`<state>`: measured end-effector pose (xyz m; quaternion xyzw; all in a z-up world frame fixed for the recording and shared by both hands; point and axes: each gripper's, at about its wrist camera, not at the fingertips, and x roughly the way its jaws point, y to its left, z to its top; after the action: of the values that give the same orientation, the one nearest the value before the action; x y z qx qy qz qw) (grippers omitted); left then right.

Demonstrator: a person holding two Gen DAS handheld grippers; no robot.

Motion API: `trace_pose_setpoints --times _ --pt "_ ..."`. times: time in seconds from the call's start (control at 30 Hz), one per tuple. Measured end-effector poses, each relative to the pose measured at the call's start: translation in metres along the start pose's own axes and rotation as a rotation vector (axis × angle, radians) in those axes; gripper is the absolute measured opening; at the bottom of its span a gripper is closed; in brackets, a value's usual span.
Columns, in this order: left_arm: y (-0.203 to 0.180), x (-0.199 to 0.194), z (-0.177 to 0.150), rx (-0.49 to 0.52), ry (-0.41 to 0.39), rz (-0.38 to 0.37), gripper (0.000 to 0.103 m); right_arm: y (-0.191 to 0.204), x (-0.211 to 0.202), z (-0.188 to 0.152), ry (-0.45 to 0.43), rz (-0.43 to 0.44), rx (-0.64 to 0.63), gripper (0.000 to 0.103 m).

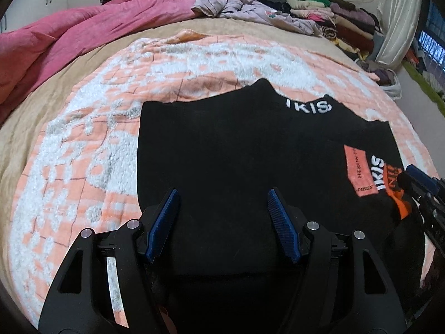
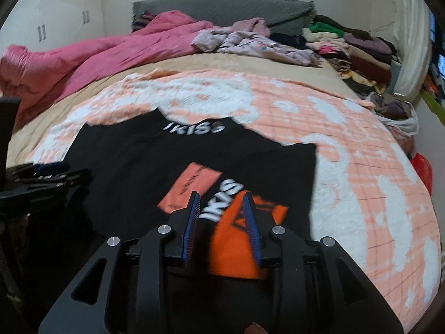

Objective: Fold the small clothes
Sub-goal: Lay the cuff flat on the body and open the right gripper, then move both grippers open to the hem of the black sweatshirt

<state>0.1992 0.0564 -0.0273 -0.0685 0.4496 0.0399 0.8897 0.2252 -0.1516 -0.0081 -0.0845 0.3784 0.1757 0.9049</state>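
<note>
A black garment (image 1: 236, 153) with white "IKISS" lettering and orange patches lies spread flat on the peach-and-white blanket (image 1: 83, 153); it also shows in the right wrist view (image 2: 133, 161). My left gripper (image 1: 222, 197) is open and empty, hovering over the garment's near middle. My right gripper (image 2: 221, 200) is open over the orange patch (image 2: 236, 247) and white lettering near the garment's right side, holding nothing. The right gripper shows at the right edge of the left wrist view (image 1: 417, 183). The left gripper shows at the left edge of the right wrist view (image 2: 50, 172).
A pink quilt (image 1: 83, 33) lies bunched at the far left of the bed. Crumpled pale clothes (image 1: 244, 8) and a stack of folded clothes (image 1: 333, 19) sit at the far right. A grey headboard (image 2: 222, 5) is behind. The bed's right edge drops to bags (image 2: 403, 119).
</note>
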Motion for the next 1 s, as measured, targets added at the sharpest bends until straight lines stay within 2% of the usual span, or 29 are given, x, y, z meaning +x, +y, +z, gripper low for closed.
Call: trace_pose_setpoints --times 0.17,0.33,0.4,0.67,1.0 --pt "0.003 0.002 -0.001 0.002 0.006 -0.004 0.058 0.012 0.011 0.000 0.024 0.060 -0.007 0.031" --pt "0.005 0.001 -0.003 -0.004 0.008 -0.013 0.058 -0.010 0.037 -0.016 0.122 -0.011 0.038 0.037" --pt "0.004 0.001 -0.003 -0.002 0.007 -0.011 0.058 -0.018 0.038 -0.021 0.110 0.031 0.084 0.037" --pt "0.006 0.000 -0.003 -0.008 0.009 -0.012 0.058 -0.018 0.039 -0.022 0.107 0.017 0.084 0.038" --pt "0.006 -0.004 -0.005 -0.005 0.002 -0.009 0.058 -0.019 0.014 -0.020 0.077 0.031 0.097 0.040"
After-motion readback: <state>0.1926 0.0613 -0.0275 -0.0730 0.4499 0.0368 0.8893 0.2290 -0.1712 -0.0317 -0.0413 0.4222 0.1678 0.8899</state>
